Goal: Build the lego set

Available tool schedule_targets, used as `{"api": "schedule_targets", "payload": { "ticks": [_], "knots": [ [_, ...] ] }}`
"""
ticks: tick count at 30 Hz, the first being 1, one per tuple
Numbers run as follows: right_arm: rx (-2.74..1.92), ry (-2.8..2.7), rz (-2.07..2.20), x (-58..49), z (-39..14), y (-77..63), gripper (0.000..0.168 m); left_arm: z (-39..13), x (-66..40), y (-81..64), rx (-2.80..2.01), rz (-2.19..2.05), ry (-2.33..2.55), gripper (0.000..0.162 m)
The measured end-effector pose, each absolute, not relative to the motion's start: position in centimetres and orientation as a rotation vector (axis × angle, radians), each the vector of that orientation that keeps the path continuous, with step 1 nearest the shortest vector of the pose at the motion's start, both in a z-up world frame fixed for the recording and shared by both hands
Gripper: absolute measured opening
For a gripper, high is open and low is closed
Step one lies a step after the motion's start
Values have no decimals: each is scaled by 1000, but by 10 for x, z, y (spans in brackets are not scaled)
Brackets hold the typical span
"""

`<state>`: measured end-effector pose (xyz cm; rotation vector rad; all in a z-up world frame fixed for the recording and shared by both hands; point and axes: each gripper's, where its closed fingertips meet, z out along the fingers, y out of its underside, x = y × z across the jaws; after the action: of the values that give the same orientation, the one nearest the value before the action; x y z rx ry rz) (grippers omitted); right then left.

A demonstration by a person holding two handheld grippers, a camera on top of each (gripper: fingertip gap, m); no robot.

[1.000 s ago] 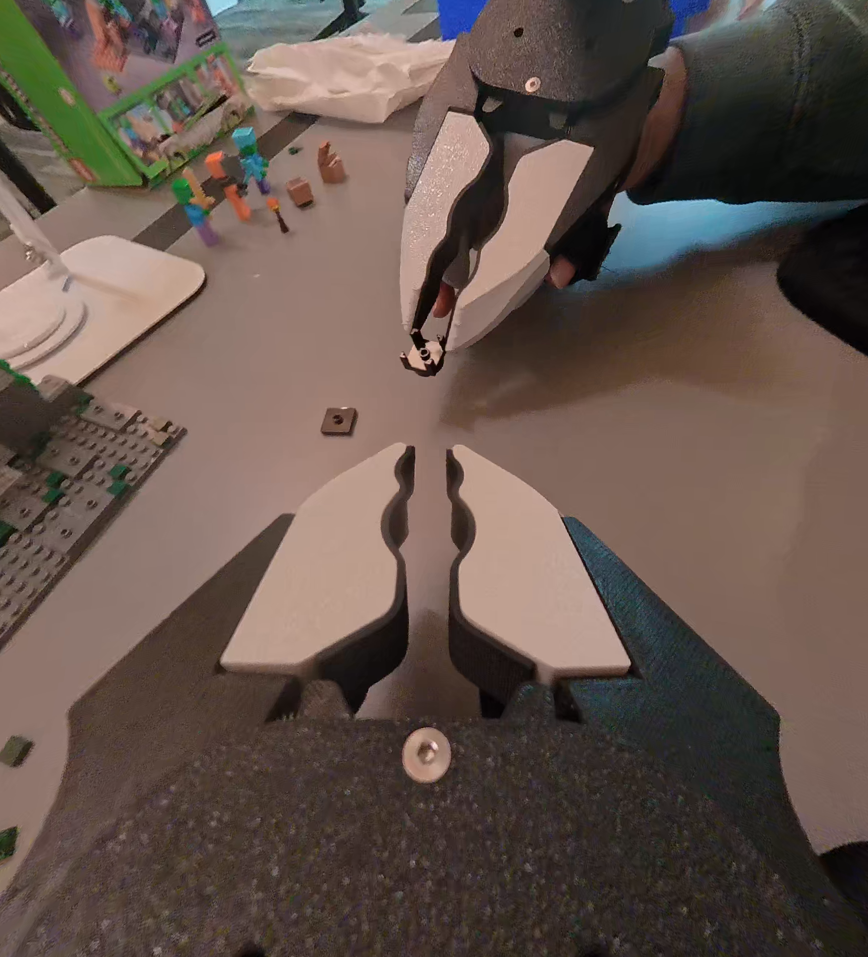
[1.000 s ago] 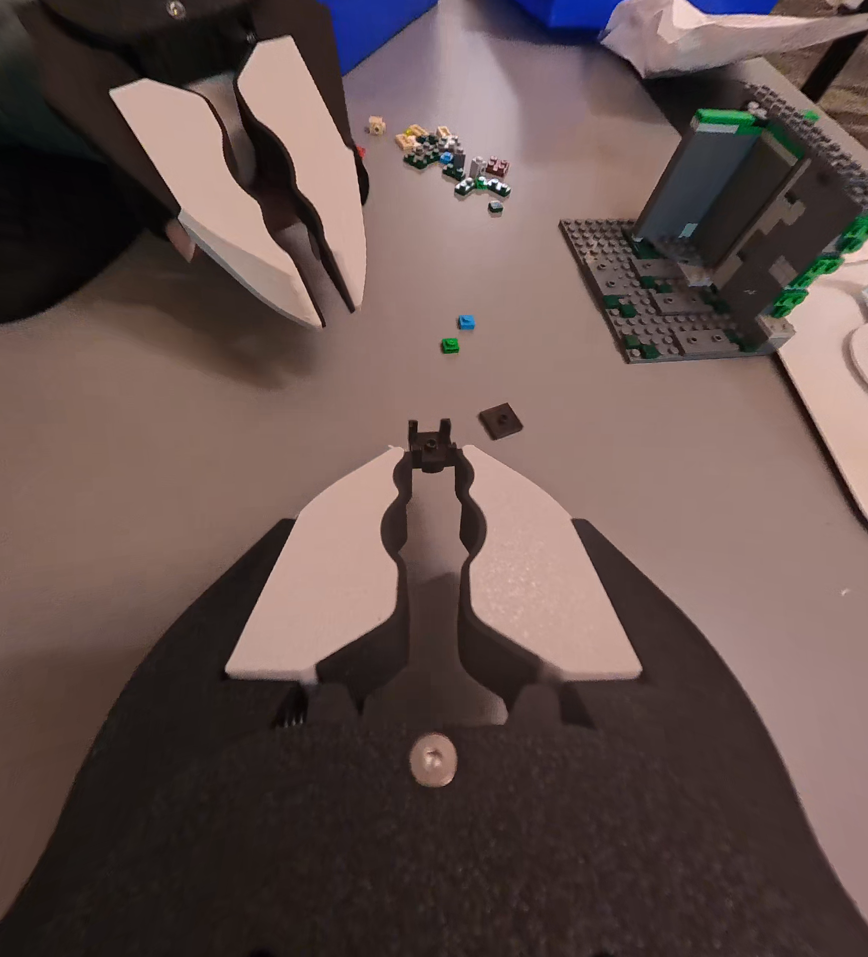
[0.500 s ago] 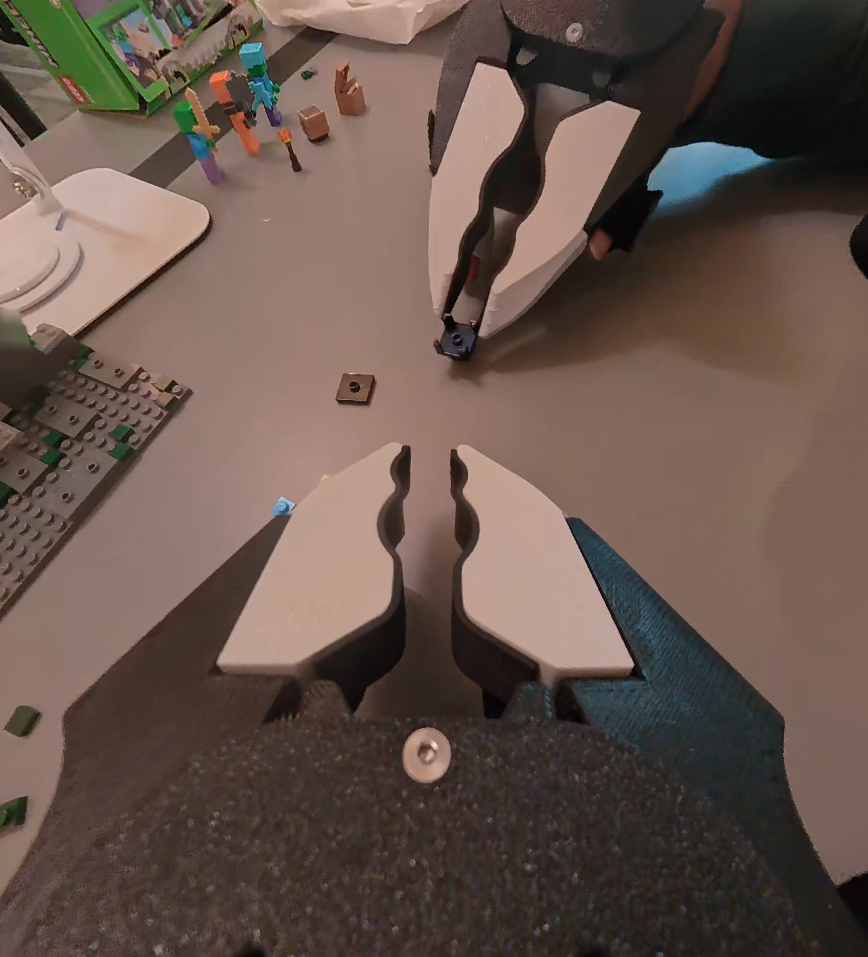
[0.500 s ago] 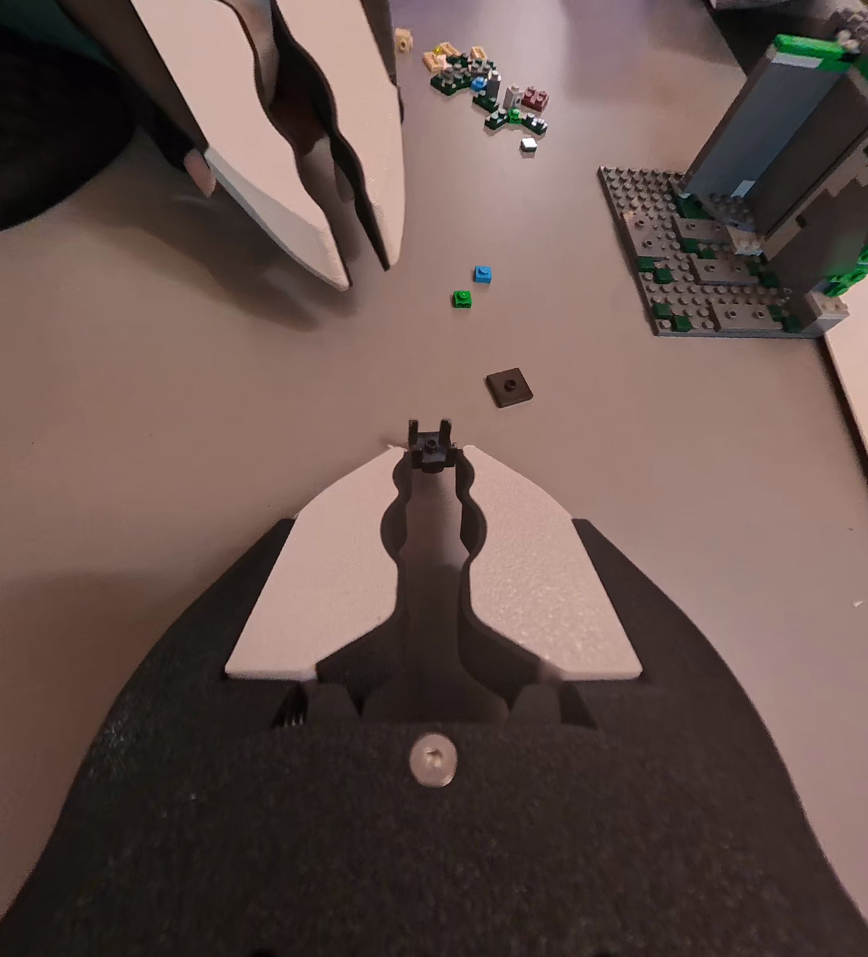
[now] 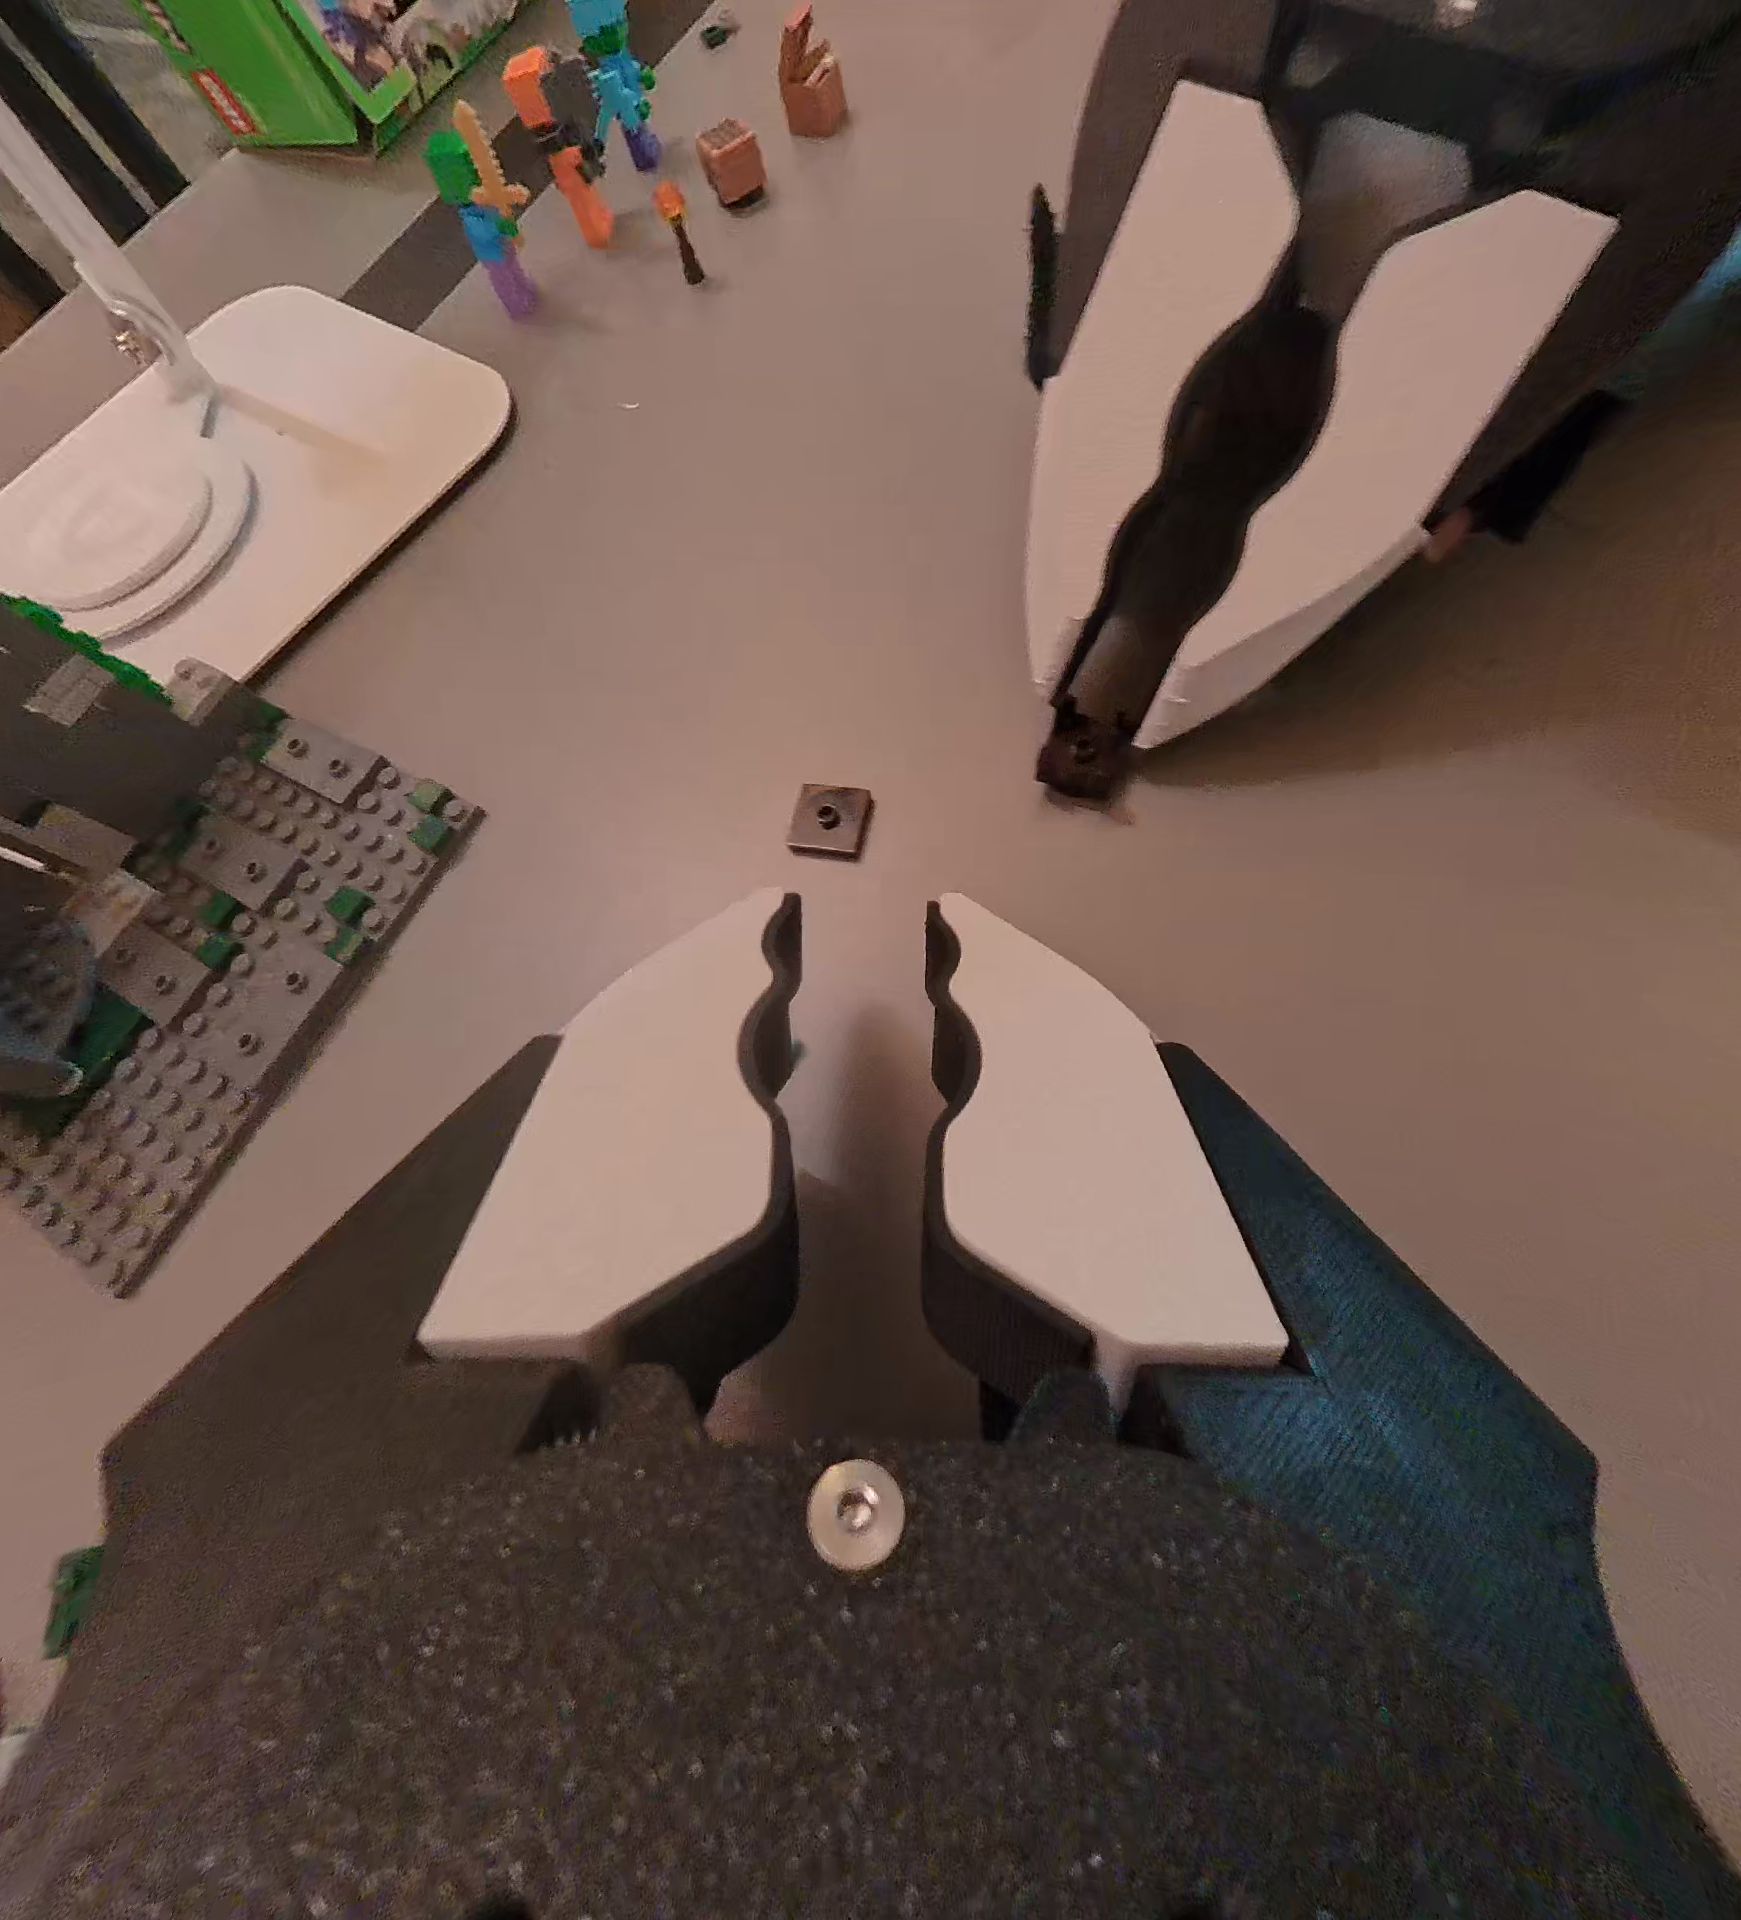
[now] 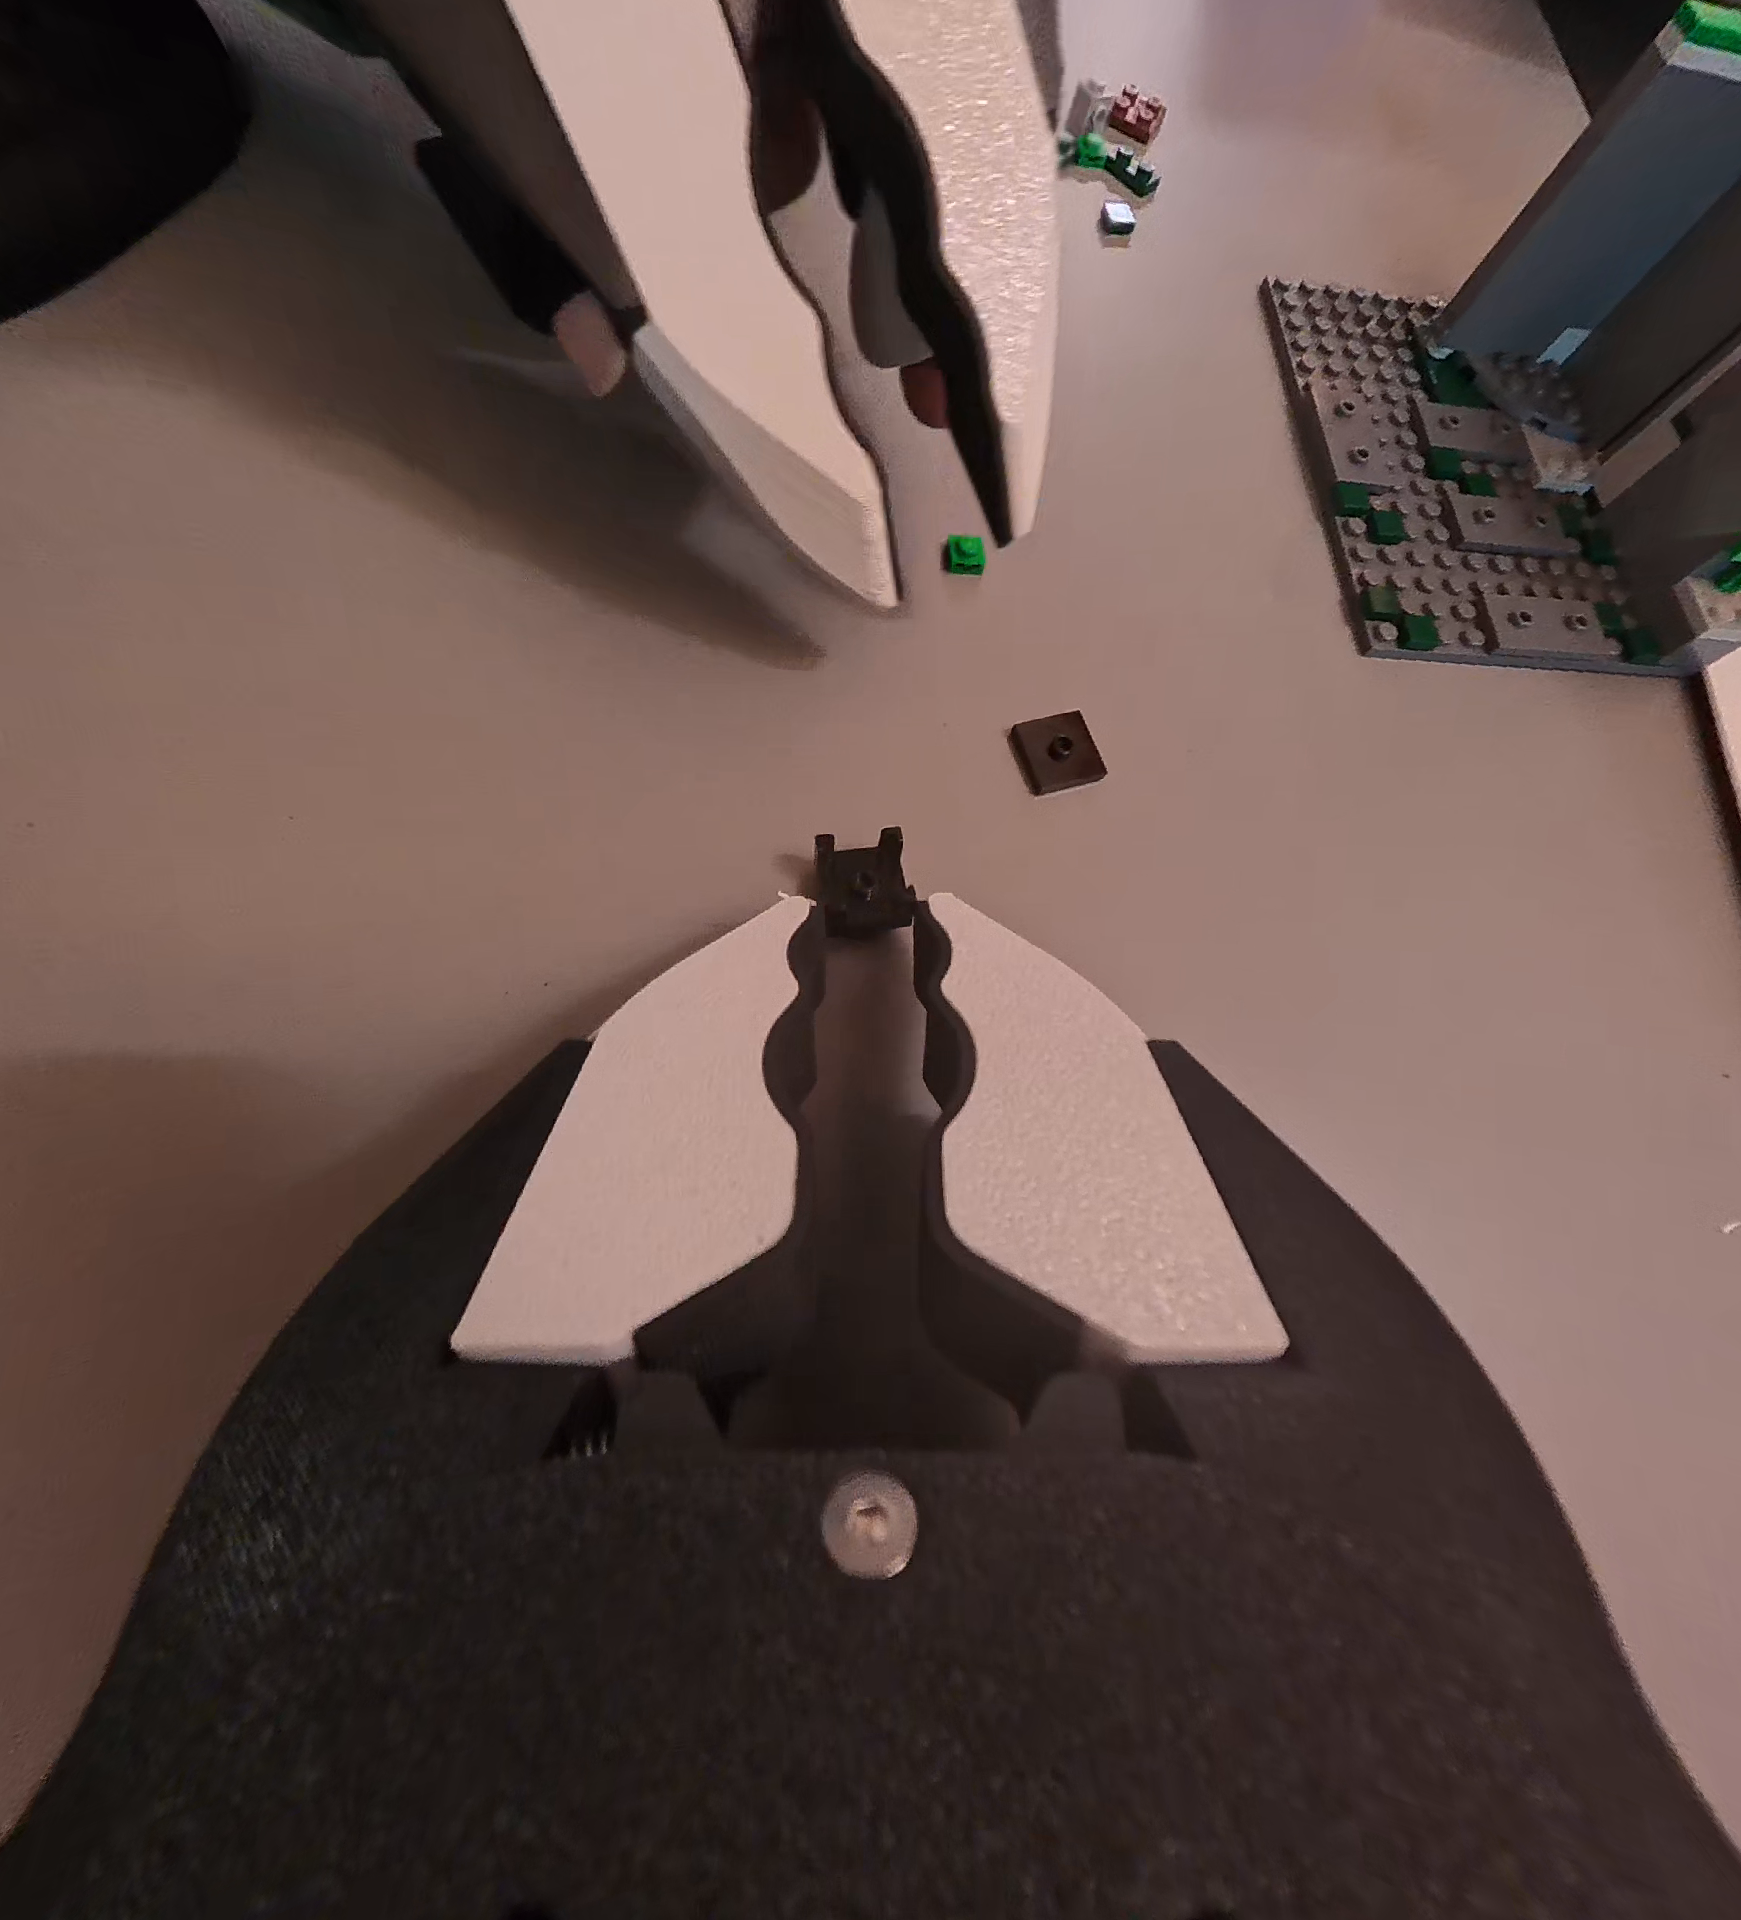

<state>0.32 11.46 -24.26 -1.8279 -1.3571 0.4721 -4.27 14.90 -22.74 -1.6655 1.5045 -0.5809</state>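
Observation:
My right gripper point(image 6: 864, 904) is shut on a small black lego piece point(image 6: 864, 883) with two prongs, held at its fingertips close to the grey table. The left wrist view shows that gripper point(image 5: 1105, 717) and the piece point(image 5: 1082, 753) low at the table. A dark square tile with one centre stud point(image 6: 1058, 751) lies flat just right of it and shows in the left wrist view point(image 5: 830, 821) too. My left gripper point(image 5: 863, 909) is open a little and empty, just short of the tile. It shows opposite in the right wrist view point(image 6: 944, 569).
A grey baseplate point(image 5: 222, 935) with a tall grey-green build point(image 6: 1624, 260) stands beside the tile. A small green stud point(image 6: 966, 554) lies by the left fingertips. Minifigures point(image 5: 575, 177), a green box point(image 5: 305, 62), a white stand base point(image 5: 253, 457) and loose pieces point(image 6: 1115, 156) lie farther off. The grippers' ends are close to 7 cm from one another. From the left gripper's tips to the white stand base point(image 5: 253, 457) is close to 25 cm.
Both grippers have come closer together and lower over the table. The right one still holds the black piece. The left jaws have opened slightly wider.

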Motion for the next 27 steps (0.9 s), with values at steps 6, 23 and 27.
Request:
{"api": "schedule_targets", "payload": {
  "ticks": [6,23,27],
  "knots": [
    [-1822,-1364,463,3,-243,114,18,-221,-35,170,-1719,-533,1523,25],
    [-1814,-1294,579,6,-233,110,23,-233,-32,183,-1816,-583,1555,32],
    [-1797,-1223,627,10,-224,110,23,-242,-32,175,-1823,-586,1629,36]
  ]
}}
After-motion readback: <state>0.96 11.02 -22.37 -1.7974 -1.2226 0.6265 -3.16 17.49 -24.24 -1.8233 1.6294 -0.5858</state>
